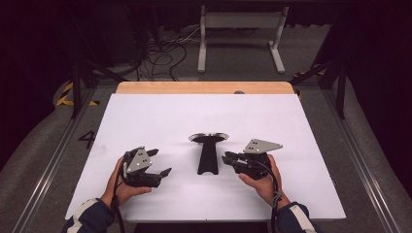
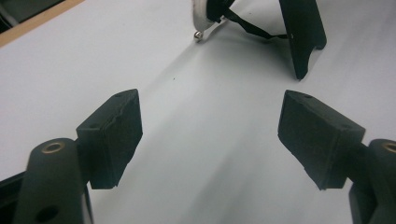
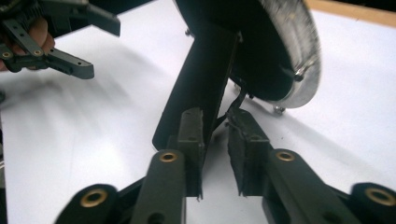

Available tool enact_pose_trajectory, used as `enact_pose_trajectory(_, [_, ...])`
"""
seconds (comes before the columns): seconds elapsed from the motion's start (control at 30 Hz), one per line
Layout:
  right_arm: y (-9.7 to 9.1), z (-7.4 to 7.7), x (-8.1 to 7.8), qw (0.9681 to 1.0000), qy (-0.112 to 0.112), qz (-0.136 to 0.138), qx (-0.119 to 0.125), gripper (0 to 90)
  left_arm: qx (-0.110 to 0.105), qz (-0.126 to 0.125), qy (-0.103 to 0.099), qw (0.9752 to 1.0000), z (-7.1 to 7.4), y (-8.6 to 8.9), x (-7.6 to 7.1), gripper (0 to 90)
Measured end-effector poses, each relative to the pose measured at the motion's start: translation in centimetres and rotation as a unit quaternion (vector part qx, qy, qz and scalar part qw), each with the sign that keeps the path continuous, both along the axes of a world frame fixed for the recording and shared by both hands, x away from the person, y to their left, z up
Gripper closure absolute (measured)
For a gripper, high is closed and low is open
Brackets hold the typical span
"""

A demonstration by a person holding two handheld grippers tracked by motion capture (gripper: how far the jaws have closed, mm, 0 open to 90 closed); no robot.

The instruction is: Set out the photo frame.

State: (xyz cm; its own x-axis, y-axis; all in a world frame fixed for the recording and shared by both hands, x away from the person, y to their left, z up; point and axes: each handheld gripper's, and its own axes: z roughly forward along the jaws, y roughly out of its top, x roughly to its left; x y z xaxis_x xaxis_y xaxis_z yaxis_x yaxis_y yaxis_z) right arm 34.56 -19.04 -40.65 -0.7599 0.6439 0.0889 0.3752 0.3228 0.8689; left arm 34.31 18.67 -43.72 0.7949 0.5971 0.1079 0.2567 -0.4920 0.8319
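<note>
One black flat-stemmed stand with a round metal-rimmed disc head (image 1: pixel 207 154) sits near the middle of your white tabletop sheet (image 1: pixel 145 116). Its long axis runs from the forked foot nearest you to the disc on the far side, so the head points away from you. Bare white sheet lies open on every side of it: wide room toward the far wooden table edge (image 1: pixel 204 87), and clear margins toward the sheet's left and right borders.

Your right gripper (image 1: pixel 233 160) lies just to the right of the stem, close beside it. In the right gripper view its jaws stand narrow, with the stand's black stem (image 3: pixel 205 79) right at the tip of one pad and a thin black cable by the other; you cannot tell from this view whether the pads press on anything.

Your left gripper (image 1: pixel 158 162) rests well to the left of the stem, apart from it. Its jaws stand wide with nothing but white sheet between them, and the stand's foot (image 2: pixel 303 32) shows beyond them.
</note>
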Motion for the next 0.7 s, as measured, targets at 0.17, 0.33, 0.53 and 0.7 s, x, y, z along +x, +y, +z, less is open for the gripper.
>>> enact_pose_trajectory(0.17, [0.4, 0.3, -0.9, 0.9996, -0.027, -0.008, 0.002, 85.9, -0.001, 0.006, -0.010, 0.9999, 0.3, 0.4, 0.0, 22.5])
enact_pose_trajectory(0.33, [2.5, 0.1, -1.9, 0.9985, -0.052, 0.001, -0.019, 90.0, -0.006, 0.001, -0.023, 0.9997, 1.0, -0.8, 1.2, 26.2])
enact_pose_trajectory(0.53, [4.6, -0.5, -2.3, 0.9984, -0.052, 0.007, -0.022, 90.0, -0.012, -0.016, -0.031, 0.9993, 1.6, -3.6, 3.4, 29.3])
enact_pose_trajectory(0.7, [6.8, -1.4, -2.1, 0.9987, -0.046, 0.005, -0.023, 90.0, -0.026, -0.026, -0.029, 0.9989, 1.7, -5.4, 5.0, 31.7])
